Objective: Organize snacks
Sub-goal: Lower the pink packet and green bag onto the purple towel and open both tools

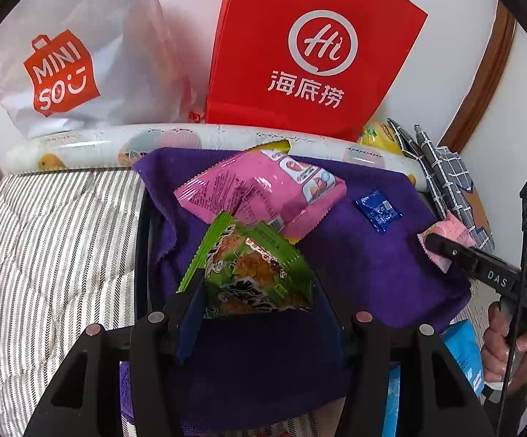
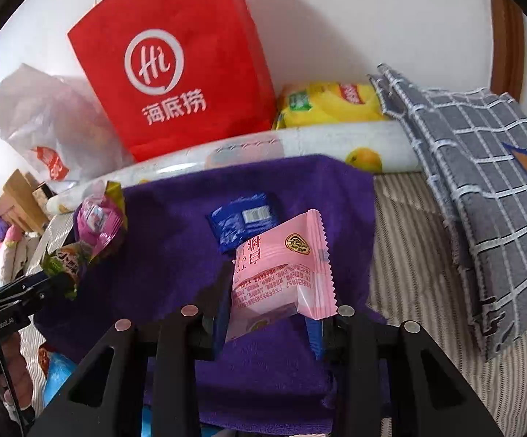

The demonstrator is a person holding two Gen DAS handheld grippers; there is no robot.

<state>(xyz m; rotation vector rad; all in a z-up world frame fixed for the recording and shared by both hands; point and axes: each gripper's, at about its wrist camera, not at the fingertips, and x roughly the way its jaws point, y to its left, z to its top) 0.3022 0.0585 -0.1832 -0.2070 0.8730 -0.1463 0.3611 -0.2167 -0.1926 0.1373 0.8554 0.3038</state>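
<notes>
My left gripper [image 1: 258, 291] is shut on a green snack packet [image 1: 259, 266], held just above a purple towel [image 1: 372, 273]. Right behind it on the towel lies a large pink packet [image 1: 263, 189], with a small blue packet [image 1: 378, 209] to its right. My right gripper [image 2: 268, 302] is shut on a pale pink wrapped snack [image 2: 281, 269], above the towel [image 2: 172, 255] and just in front of the blue packet [image 2: 243, 220]. Each gripper shows in the other's view: the right gripper [image 1: 436, 242] with its pink snack [image 1: 452, 233], the left gripper [image 2: 54, 282] with the green packet [image 2: 63, 262].
A red paper bag [image 1: 310, 47] and a white plastic bag [image 1: 70, 62] stand against the wall behind a rolled printed mat [image 1: 81, 145]. A yellow packet [image 2: 329, 103] and a grey checked cloth [image 2: 482, 200] lie at the right. Striped bedding [image 1: 44, 236] surrounds the towel.
</notes>
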